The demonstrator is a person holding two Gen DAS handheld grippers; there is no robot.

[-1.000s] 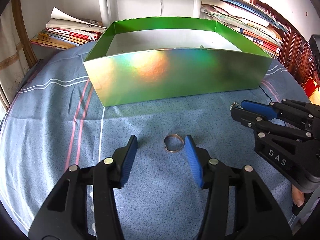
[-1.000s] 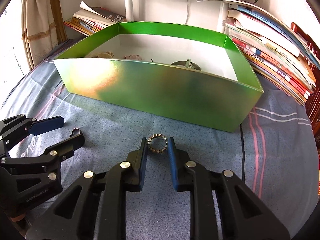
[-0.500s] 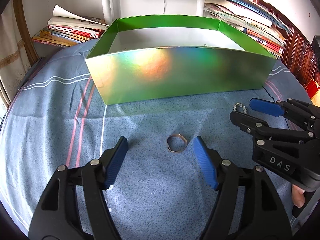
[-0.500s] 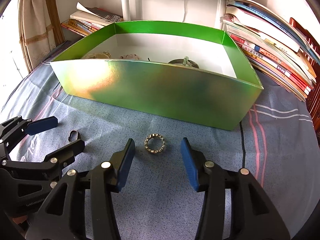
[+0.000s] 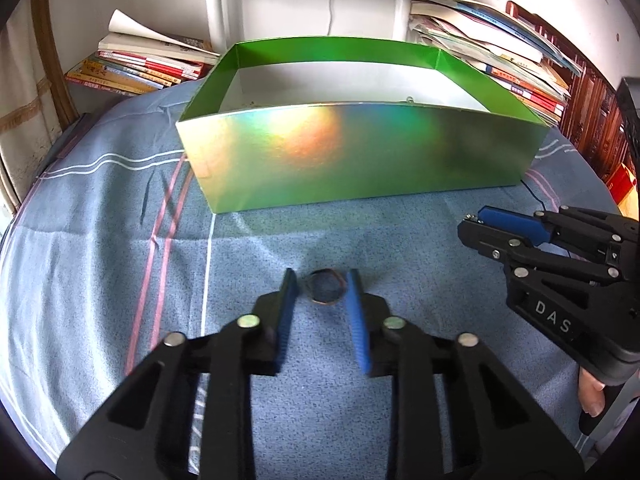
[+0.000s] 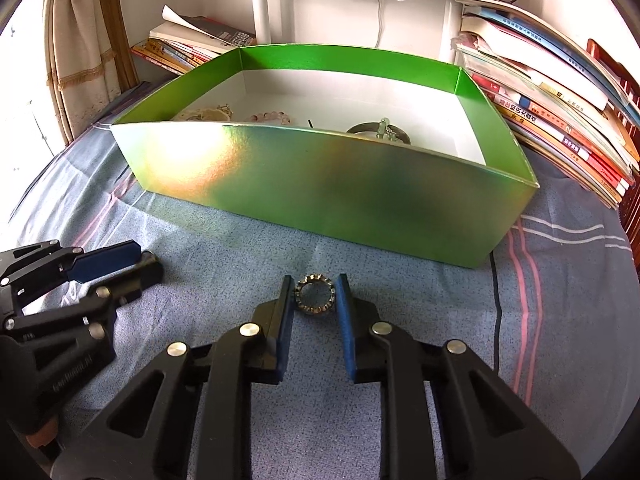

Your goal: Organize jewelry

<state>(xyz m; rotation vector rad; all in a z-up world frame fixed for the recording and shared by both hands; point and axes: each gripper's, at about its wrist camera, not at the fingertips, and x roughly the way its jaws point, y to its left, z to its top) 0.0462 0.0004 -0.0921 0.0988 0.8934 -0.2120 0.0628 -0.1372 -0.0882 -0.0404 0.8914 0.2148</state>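
Observation:
A thin coppery ring (image 5: 325,289) lies on the blue cloth between the tips of my left gripper (image 5: 322,286), whose jaws are closed in on its two sides. A studded gold ring (image 6: 315,294) sits between the tips of my right gripper (image 6: 315,294), whose jaws press its sides. The right gripper also shows in the left wrist view (image 5: 480,226), and the left gripper in the right wrist view (image 6: 120,260). The shiny green box (image 6: 320,184) stands just behind both rings; inside it lie bracelets (image 6: 269,115) and a dark bangle (image 6: 378,133).
Stacks of books (image 6: 560,96) and magazines (image 5: 148,64) lie behind the box on both sides. A white stand pole (image 6: 262,8) rises at the back. The blue striped cloth (image 5: 120,264) covers the surface. A curtain (image 6: 76,56) hangs at the far left.
Both grippers stood wide open around their rings half a second ago. Both have now closed in onto the rings on the cloth.

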